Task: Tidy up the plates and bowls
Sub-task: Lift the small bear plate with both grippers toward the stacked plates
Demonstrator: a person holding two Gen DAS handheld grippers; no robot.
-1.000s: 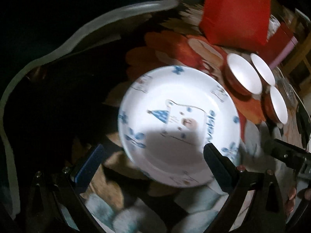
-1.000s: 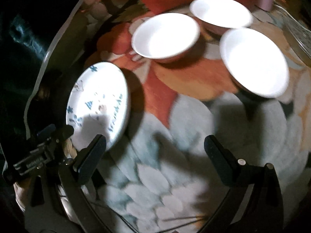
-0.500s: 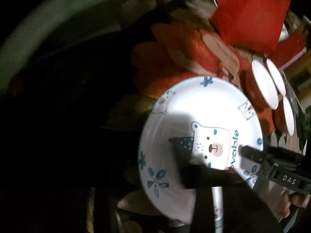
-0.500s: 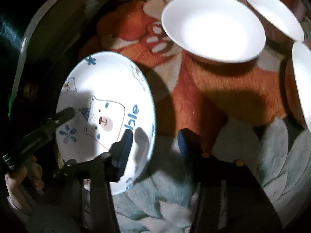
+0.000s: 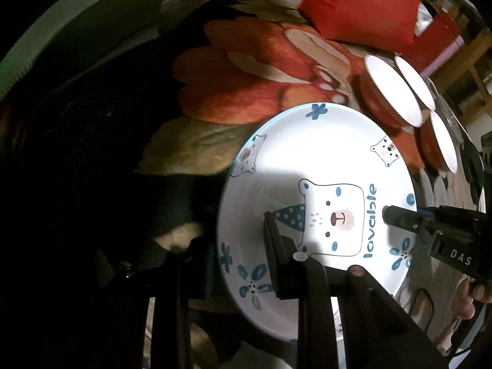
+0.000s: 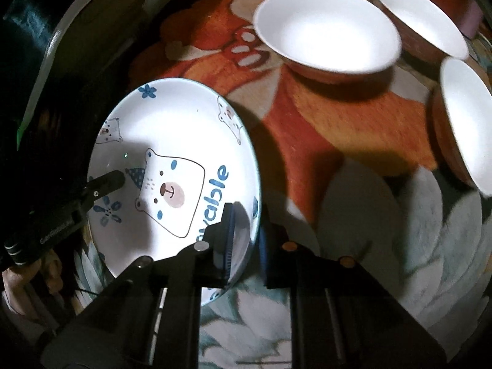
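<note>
Plate rim is straddled on both sides: the white round ceramic plate with a blue bear drawing (image 5: 319, 166) is gripped at its left edge by the left tool (image 5: 240, 261) and at its right edge by the right tool (image 6: 246, 240), each narrowed onto the rim. "lovable" is printed in blue on the plate; "DAS" is read on the right tool's body. Three white-lined brown bowls (image 6: 326, 27) are seen well apart on the floral-clothed table (image 6: 353, 221).

Glossy ceramic plate (image 5: 310, 153), 3 glossy bowls (image 6: 326, 27), soft flowered cloth (image 6: 353, 123), matt black plastic fingers (image 6: 226, 240)
</note>
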